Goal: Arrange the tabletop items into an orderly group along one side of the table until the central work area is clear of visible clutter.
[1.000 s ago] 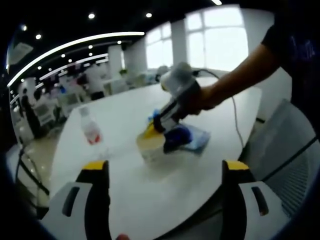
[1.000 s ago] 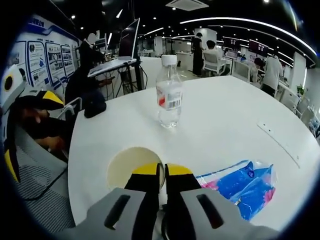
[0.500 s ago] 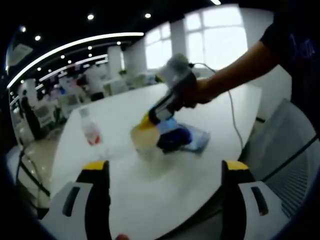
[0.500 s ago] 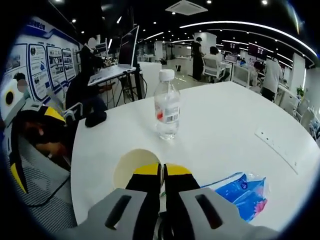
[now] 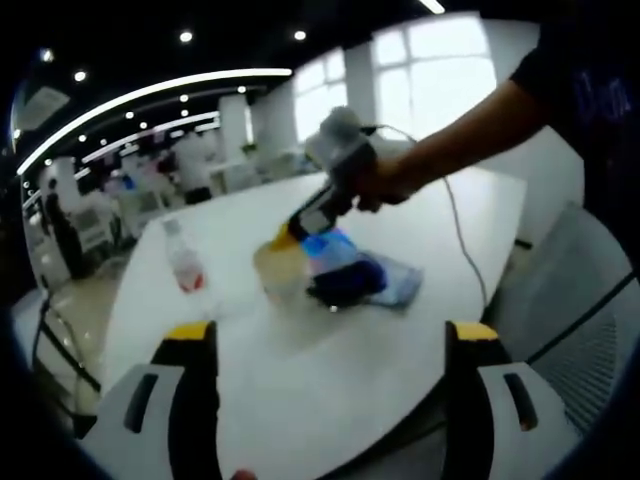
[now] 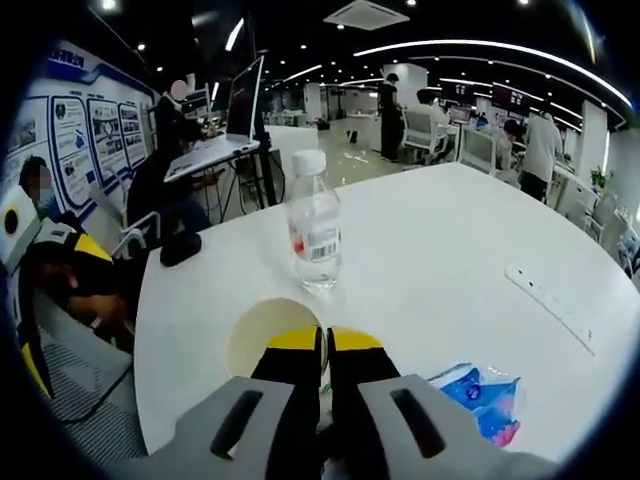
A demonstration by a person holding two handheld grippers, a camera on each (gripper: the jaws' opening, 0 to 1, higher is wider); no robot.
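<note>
A cream paper cup (image 5: 282, 268) hangs a little above the white table (image 5: 330, 380), and my right gripper (image 5: 300, 228), held by a person's hand, is shut on its rim. In the right gripper view the shut jaws (image 6: 322, 342) pinch the near rim of the cup (image 6: 268, 335). A clear water bottle (image 6: 314, 236) with a red label stands upright just beyond the cup; the same bottle (image 5: 185, 262) stands left of the cup. A blue plastic packet (image 5: 352, 278) lies flat to the cup's right. My left gripper (image 5: 332, 338) is open over the near table edge.
A flush power strip (image 6: 555, 302) sits in the table at the right. A small dark object (image 6: 180, 247) lies near the table's left edge, with a laptop (image 6: 228, 125) on a stand behind it. A mesh chair (image 5: 575, 300) stands beside the table. People are in the background.
My right gripper has carried the cup up and away from the blue packet, towards the bottle. The left gripper has stayed open in place.
</note>
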